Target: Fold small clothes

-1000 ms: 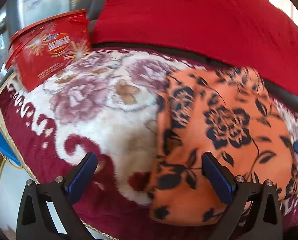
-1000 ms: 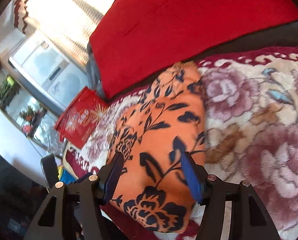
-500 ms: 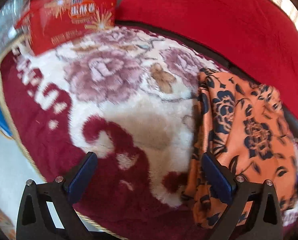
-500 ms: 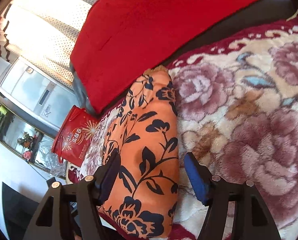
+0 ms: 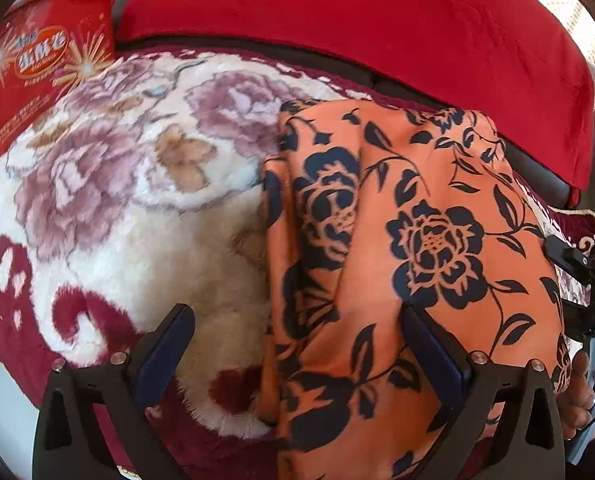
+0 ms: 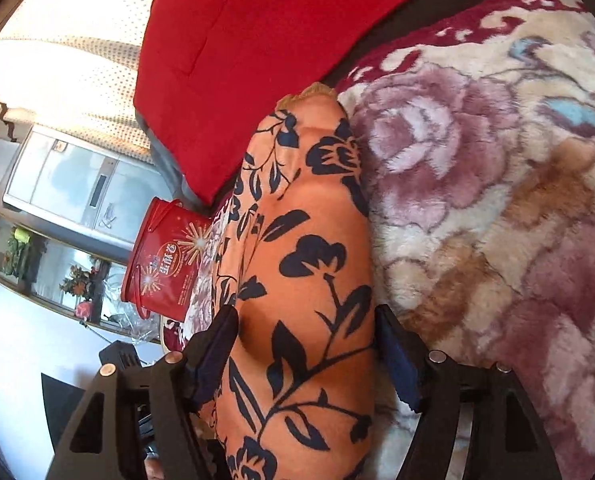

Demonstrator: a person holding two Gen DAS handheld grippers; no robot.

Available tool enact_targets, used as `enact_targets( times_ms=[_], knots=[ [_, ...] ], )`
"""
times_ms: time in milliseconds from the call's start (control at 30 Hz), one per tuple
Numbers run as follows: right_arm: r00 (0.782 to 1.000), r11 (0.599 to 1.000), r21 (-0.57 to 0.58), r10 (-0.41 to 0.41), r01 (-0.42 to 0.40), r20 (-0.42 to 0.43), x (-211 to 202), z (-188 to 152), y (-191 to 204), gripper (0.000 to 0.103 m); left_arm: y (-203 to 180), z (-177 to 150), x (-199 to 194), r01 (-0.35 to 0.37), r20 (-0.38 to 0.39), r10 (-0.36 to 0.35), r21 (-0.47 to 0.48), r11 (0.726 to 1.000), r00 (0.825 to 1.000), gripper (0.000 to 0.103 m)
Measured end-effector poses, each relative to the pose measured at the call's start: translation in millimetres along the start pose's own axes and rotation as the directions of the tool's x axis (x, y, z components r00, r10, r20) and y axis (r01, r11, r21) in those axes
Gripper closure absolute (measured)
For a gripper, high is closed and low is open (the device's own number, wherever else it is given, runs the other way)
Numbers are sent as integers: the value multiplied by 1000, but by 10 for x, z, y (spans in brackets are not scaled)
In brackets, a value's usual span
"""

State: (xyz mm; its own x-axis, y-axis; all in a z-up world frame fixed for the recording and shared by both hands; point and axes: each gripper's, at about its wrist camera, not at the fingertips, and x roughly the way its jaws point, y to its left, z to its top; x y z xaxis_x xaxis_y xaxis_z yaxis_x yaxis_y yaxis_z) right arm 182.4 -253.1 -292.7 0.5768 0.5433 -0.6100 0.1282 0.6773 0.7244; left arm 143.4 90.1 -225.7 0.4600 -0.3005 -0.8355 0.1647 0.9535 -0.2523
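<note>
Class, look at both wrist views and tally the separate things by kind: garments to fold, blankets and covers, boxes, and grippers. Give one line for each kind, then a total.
Garments: 1, the orange cloth
Blankets and covers: 2, the floral blanket and the red cover
Boxes: 1, the red box
Grippers: 2, the left gripper and the right gripper, its jaws opening with the cloth between them
Total: 6

Smooth, faintly sheeny orange cloth garment (image 5: 417, 240) on deep-pile plush blanket (image 5: 137, 208); glossy printed red tin (image 6: 165, 268).

Orange cloth (image 5: 417, 240) with navy flowers on cream-maroon rose-patterned blanket (image 5: 137, 200).
</note>
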Motion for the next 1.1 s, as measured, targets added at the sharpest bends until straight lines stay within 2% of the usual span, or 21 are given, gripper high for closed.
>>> enact_targets(
  times_ms=[167, 300, 667, 1100],
  knots=[
    [1000, 1000, -15, 12, -12, 9, 82, 35, 22, 30, -87, 1, 7, -34, 18, 34, 35, 999, 999, 0],
    [1000, 999, -45, 2, -2, 5, 132, 39, 57, 30, -85, 19, 25, -32, 15, 32, 29, 999, 999, 0],
    [1000, 999, -39, 23, -24, -16, 179, 65, 41, 25, -71, 40, 51, -18, 9, 18, 22, 1000, 1000, 0],
    [998, 998, -39, 40, -42, -49, 154, 117, -9, 25, -64, 35, 58, -17, 10, 17, 21, 1000, 1000, 0]
  ],
)
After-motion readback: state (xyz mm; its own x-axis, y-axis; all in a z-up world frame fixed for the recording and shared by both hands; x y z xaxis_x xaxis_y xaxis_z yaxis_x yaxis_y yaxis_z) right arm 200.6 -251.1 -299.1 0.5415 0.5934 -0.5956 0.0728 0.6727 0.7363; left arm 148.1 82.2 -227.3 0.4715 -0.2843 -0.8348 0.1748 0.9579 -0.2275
